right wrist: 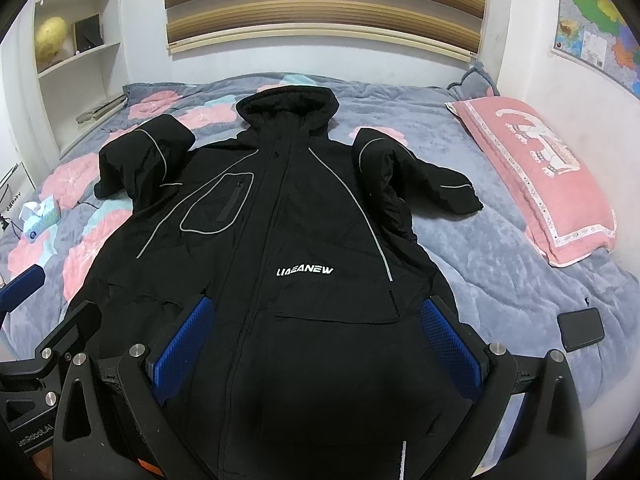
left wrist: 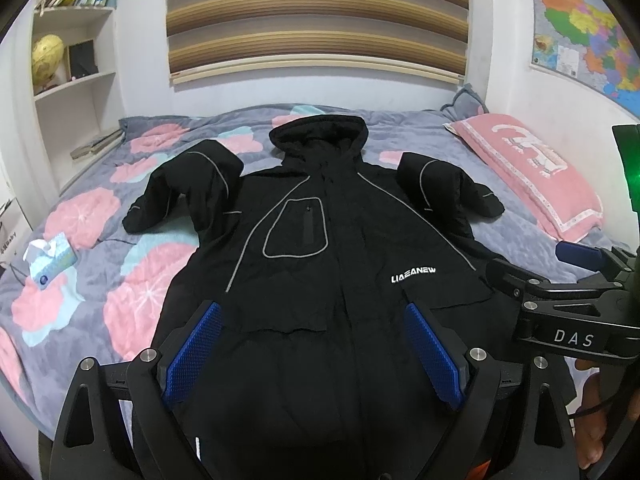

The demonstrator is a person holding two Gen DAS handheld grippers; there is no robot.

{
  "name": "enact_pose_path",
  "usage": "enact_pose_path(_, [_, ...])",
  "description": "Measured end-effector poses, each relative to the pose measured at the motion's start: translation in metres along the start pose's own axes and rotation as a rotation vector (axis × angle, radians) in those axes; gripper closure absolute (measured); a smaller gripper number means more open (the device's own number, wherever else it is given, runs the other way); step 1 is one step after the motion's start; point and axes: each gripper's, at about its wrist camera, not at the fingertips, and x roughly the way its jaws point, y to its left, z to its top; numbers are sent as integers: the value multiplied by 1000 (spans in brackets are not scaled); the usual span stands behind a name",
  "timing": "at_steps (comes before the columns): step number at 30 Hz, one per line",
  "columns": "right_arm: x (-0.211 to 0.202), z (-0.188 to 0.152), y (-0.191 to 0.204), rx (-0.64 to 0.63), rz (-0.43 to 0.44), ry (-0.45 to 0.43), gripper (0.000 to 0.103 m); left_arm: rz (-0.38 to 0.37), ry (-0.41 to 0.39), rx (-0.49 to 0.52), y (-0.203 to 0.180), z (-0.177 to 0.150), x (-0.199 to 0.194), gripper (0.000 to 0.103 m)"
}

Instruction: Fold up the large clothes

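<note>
Sleeves first, then the body

Coat [left wrist: 320,248] lies face up on the bed [left wrist: 500,184], unfolded. Your left gripper [left wrist: 314,354] and right gripper [right wrist: 316,348] hover above its hem, jaws wide, holding nothing. Pinch each bunched sleeve by the cuff and lay it flat across the chest.

We see a black hooded jacket [left wrist: 320,240] [right wrist: 288,240] lying flat and face up, with the zipper closed. Its hood points to the far wall. Both sleeves are bent outward at the sides. Grey piping lines and white letters "LIAEANEW" mark the front.
</note>
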Motion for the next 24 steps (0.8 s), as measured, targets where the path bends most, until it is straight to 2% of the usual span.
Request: enact_pose_path(24, [22,4,10,-32,0,41,0,-23,24,-13,7,2,18,10])
